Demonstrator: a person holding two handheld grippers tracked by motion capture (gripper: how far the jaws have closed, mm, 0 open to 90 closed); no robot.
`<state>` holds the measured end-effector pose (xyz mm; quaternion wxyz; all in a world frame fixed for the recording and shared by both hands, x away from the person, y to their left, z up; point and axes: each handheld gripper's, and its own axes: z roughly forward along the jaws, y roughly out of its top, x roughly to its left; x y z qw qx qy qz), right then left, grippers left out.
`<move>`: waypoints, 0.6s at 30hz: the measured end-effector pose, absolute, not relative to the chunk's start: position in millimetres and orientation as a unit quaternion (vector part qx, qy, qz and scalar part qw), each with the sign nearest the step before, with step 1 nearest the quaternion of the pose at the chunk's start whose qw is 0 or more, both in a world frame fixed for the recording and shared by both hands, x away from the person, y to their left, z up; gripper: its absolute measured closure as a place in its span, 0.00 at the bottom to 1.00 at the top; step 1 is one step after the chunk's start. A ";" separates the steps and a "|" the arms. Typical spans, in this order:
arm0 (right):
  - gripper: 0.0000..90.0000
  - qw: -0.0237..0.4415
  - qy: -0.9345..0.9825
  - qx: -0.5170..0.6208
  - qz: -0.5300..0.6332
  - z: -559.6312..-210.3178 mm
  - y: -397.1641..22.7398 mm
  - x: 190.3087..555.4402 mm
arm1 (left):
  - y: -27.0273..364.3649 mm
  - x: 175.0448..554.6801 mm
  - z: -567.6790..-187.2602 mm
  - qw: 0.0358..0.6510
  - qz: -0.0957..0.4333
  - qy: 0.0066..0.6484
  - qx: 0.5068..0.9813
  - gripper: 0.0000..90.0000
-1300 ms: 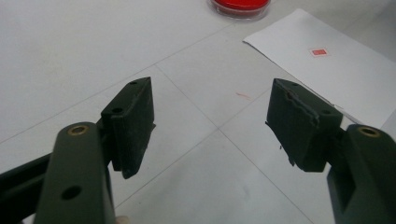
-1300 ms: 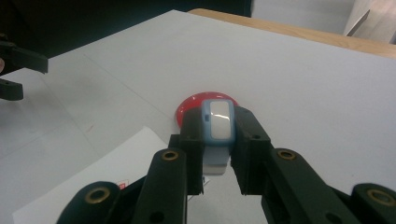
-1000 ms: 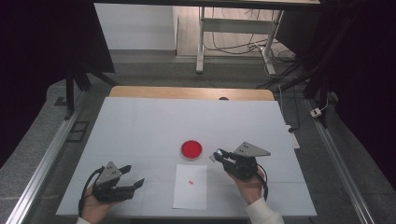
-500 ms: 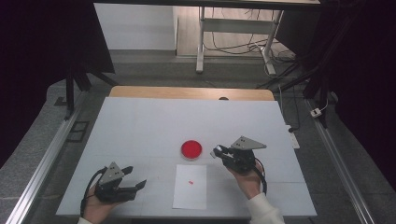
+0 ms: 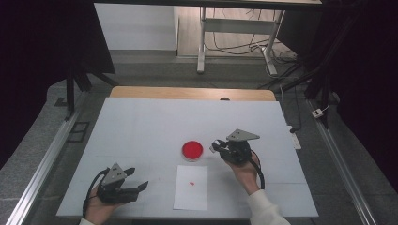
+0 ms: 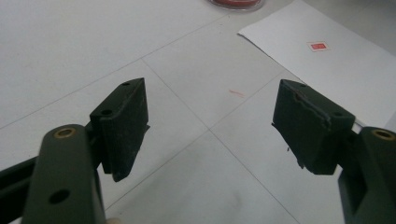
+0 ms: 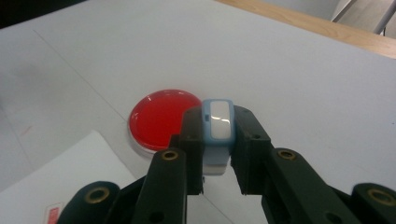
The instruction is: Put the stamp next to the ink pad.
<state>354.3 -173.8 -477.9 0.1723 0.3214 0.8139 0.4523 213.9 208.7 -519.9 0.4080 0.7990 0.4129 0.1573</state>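
While the right gripper's jaws press in from 2 sides, these lines go from the jaws outward.

Right jaws: clenched on a small light-blue and white block (image 7: 217,135), which stands upright between the 2 black pads with its white face toward the camera in the right gripper view.

Right gripper (image 5: 218,146): in the high view it sits just right of the red dish, pointing at it, with the grey three-cornered plate on top.

Right hand (image 5: 244,171): wraps the gripper body from below, a white sleeve (image 5: 264,211) at the lower edge of the high view.

Block's place: held above the table, right at the near rim of the red dish (image 7: 161,119); whether it touches the dish I cannot tell.

Red dish: round, shallow, clear-rimmed with a red inside, lying flat on the table near its middle.

Left jaws: released, standing wide apart with bare table between the 2 pads in the left gripper view.

Left gripper (image 5: 136,186): low at the near-left of the table, well apart from dish and block, pointing toward the paper.

Left hand (image 5: 101,208): holds it from behind at the table's near edge.

White sheet (image 5: 191,186): lies flat just below the dish, between the 2 grippers, with 1 small red square mark (image 6: 318,45) on it.

Table (image 5: 150,122): white top with thin seam lines, a wooden strip (image 5: 187,93) at the far edge.
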 end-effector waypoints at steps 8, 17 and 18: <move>0.83 0.166 0.827 0.329 0.425 -490.2 -167.8 368.1 | 208.5 214.0 -520.8 0.407 0.160 0.415 0.798 0.30; 0.83 0.158 0.835 0.334 0.408 -498.3 -164.6 373.1 | 207.3 213.4 -520.6 0.409 0.162 0.416 0.796 0.30; 0.83 0.157 0.835 0.332 0.409 -499.3 -163.2 373.3 | 207.1 213.5 -520.7 0.408 0.163 0.416 0.796 0.30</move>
